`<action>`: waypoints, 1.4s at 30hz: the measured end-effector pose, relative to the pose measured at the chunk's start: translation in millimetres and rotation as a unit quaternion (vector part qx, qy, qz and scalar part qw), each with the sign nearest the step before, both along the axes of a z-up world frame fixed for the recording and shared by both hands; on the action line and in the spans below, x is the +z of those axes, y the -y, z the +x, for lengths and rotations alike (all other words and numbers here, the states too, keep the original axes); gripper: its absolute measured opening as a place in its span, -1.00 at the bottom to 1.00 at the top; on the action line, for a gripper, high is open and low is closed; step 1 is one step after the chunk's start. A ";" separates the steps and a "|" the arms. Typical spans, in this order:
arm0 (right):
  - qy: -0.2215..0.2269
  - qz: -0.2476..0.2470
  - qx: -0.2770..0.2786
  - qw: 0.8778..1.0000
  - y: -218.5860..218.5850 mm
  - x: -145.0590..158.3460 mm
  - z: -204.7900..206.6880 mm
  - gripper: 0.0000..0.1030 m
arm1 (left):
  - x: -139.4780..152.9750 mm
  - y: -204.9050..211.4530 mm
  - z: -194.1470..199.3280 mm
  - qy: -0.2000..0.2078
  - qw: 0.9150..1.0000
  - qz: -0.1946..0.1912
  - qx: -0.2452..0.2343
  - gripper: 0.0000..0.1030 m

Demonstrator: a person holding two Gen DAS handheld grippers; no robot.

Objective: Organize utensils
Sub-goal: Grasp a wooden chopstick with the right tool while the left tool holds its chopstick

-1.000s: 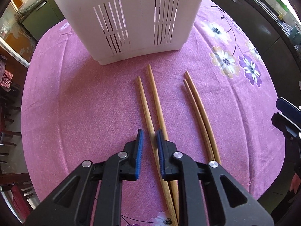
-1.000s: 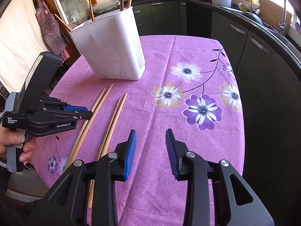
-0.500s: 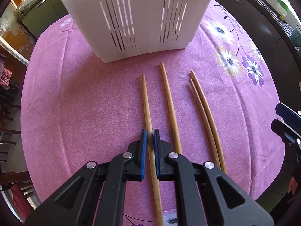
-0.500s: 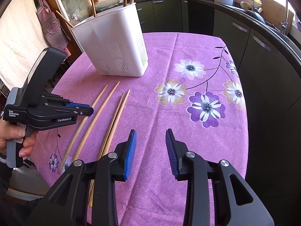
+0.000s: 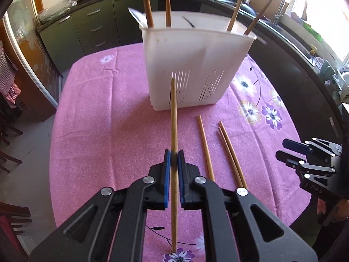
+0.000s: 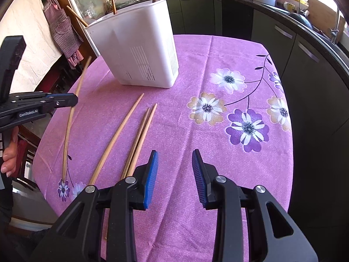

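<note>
Pink flowered cloth covers the surface point(image 6: 218, 50), with the white holder point(image 5: 196, 65) at its far side. I have my left gripper point(image 5: 174, 163) clamped on one chopstick point(image 5: 173, 118), lifted clear for the holder; three chopsticks point(image 6: 130, 135) wait, my right gripper point(image 6: 174, 174) with jaws apart, empty.

"GenRobot.AI" on left hand-held gripper point(image 6: 74, 100), "DAS" on right hand-held gripper point(image 5: 283, 147)
</note>
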State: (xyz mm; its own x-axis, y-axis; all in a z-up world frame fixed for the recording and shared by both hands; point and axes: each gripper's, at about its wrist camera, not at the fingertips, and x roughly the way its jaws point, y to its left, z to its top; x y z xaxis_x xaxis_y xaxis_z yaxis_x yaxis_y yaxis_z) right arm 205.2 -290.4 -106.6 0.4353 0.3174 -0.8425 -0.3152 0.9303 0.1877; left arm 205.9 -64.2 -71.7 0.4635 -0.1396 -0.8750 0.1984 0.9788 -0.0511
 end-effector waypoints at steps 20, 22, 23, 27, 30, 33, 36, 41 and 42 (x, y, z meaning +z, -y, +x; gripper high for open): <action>-0.056 -0.011 0.024 0.998 -45.6 -17.8 40.3 -0.30 | 51.6 -8.4 -57.6 0.104 0.994 -0.011 -0.034 -0.87; -0.062 -0.024 0.029 0.997 -53.2 -21.7 42.4 -0.34 | 52.2 -9.4 -61.0 0.110 0.993 -0.007 -0.037 -0.87; -0.065 -0.031 0.031 0.997 -57.2 -23.9 43.1 -0.39 | 52.5 -10.0 -62.4 0.112 0.993 -0.006 -0.038 -0.87; -0.070 -0.055 0.034 0.995 -68.8 -30.7 45.3 -0.54 | 53.8 -12.2 -66.5 0.115 0.992 -0.009 -0.041 -0.87; -0.071 -0.069 0.033 0.995 -74.8 -34.2 45.8 -0.58 | 54.2 -14.8 -68.3 0.117 0.992 -0.011 -0.043 -0.87; -0.075 -0.079 0.032 0.994 -78.4 -38.1 47.3 -0.66 | 54.2 -17.1 -70.3 0.118 0.992 -0.013 -0.044 -0.87; -0.077 -0.083 0.034 0.993 -82.0 -39.5 47.0 -0.66 | 54.4 -17.9 -71.8 0.121 0.992 -0.013 -0.045 -0.87; -0.079 -0.098 0.041 0.991 -96.3 -44.8 49.4 -0.66 | 55.4 -15.9 -73.8 0.123 0.991 -0.013 -0.048 -0.87; -0.079 -0.101 0.040 0.991 -99.2 -45.4 50.8 -0.66 | 55.3 -16.1 -73.9 0.123 0.991 -0.013 -0.048 -0.87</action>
